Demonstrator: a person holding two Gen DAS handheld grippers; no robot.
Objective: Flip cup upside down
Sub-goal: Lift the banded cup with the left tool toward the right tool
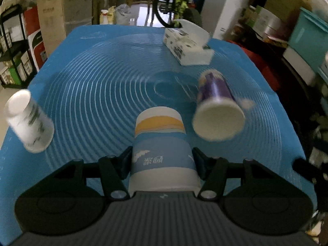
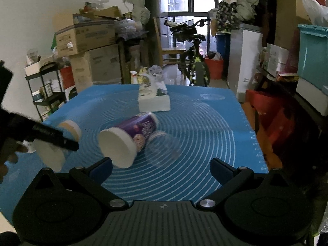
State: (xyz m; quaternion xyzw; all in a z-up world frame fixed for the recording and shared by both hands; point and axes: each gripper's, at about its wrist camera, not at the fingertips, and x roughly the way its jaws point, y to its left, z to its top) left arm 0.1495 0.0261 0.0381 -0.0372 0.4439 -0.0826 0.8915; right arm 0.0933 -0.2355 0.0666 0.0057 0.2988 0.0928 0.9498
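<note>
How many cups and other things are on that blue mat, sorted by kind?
Paper cups: 2, blue-and-orange cup held in the left gripper, purple cup lying down.
Clear plastic cups: 1, clear cup.
White bottles: 1, bottle.
Tissue packs: 1, pack.
Total: 5

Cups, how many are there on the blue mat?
4. Blue-orange cup in the left gripper; purple cup on its side mid-mat; white cup at the left edge; clear cup beside the purple one.
</note>
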